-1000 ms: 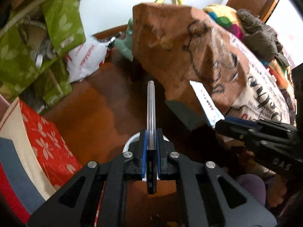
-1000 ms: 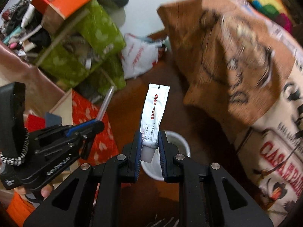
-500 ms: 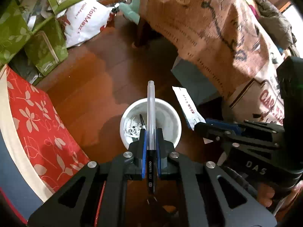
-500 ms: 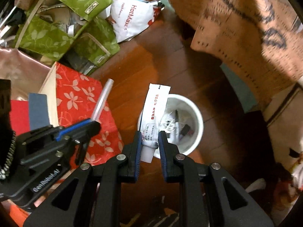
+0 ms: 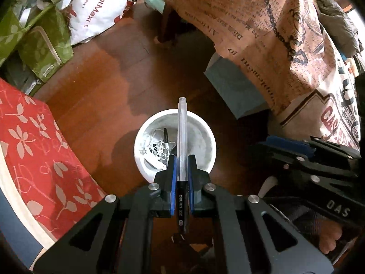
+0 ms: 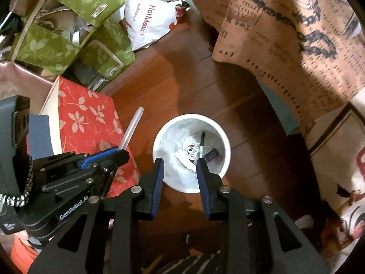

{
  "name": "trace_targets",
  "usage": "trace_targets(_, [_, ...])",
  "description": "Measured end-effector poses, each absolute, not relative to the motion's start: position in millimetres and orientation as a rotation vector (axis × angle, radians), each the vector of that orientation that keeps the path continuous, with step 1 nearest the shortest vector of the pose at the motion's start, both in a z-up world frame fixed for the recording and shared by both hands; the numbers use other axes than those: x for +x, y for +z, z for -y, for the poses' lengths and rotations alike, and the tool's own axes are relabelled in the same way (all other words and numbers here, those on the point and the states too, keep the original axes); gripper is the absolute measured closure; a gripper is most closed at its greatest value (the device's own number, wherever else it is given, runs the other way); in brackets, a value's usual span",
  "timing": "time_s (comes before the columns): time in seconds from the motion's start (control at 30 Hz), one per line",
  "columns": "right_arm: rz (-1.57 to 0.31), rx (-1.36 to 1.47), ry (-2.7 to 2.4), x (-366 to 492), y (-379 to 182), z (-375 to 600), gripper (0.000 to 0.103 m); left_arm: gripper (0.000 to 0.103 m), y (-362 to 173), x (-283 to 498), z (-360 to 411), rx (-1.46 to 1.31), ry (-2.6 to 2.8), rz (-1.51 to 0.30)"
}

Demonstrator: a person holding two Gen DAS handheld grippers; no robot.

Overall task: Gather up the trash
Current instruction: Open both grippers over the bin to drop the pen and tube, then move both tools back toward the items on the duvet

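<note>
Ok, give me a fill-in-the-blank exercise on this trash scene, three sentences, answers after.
1. The left gripper is shut on a ____ with a clear barrel.
2. The round white bin stands on a ____ floor.
3. The right gripper, its jaws opening, has ____ between them.

Missing words: pen; wooden; nothing
</note>
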State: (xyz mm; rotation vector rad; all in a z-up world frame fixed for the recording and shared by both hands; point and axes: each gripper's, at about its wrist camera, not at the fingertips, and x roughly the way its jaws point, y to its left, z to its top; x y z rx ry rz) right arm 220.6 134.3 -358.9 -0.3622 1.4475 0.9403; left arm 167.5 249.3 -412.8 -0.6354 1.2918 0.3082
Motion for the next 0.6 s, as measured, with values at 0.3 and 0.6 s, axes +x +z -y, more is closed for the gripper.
trace_targets(0.3, [-1.387,-0.399,0.964,215,-339,-128,0.076,0.085,-399,173,-246,-0.605,0.327,-1.289])
trace_targets(0.6, [-1.29,-0.371,0.978,216,-298,-102,0.076,0.084,-337,174,-222,-0.485,0.329,-1.193])
